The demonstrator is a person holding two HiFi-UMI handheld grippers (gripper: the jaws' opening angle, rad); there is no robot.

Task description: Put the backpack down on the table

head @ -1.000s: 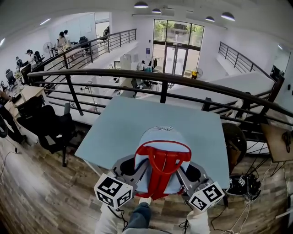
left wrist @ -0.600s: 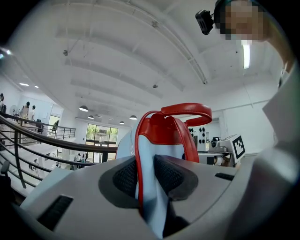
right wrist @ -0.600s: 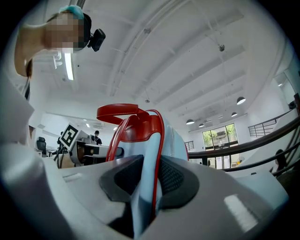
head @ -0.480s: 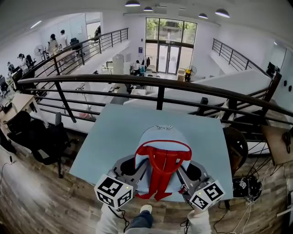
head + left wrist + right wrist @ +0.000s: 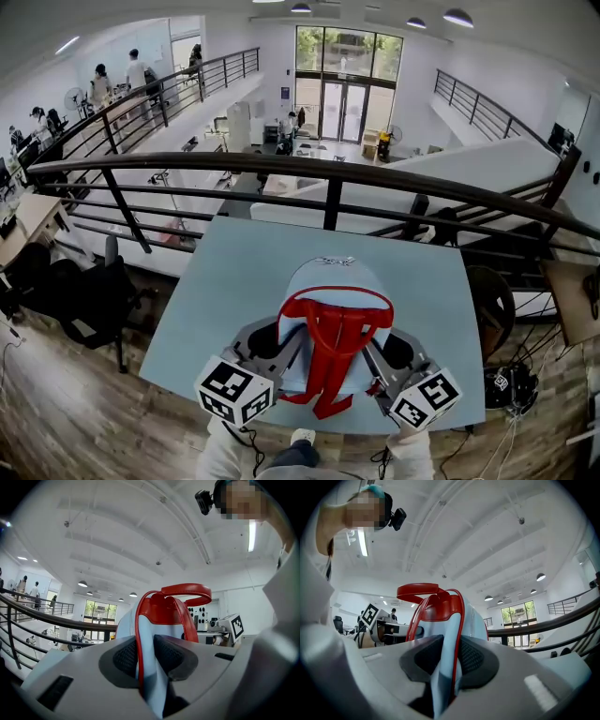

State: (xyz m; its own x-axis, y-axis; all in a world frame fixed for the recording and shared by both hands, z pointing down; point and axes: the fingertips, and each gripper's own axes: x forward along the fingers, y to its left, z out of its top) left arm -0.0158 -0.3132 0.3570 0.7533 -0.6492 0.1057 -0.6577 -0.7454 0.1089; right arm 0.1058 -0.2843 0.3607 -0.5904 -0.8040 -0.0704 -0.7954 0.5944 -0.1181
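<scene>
A pale blue backpack (image 5: 333, 314) with red straps and a red top handle is held over the 6 o'clock edge of a light blue worktop (image 5: 253, 267). The left tool (image 5: 279, 343), at its 8 o'clock, and the right tool (image 5: 380, 351), at its 4 o'clock, are each clenched on a fold of its side fabric. It looks soft, light and prone to sagging, so gripping both sides seems sound.

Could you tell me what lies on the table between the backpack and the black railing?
Nothing: in the head view, only bare pale blue tabletop stretches from the light blue, red-strapped backpack to the black metal railing.
</scene>
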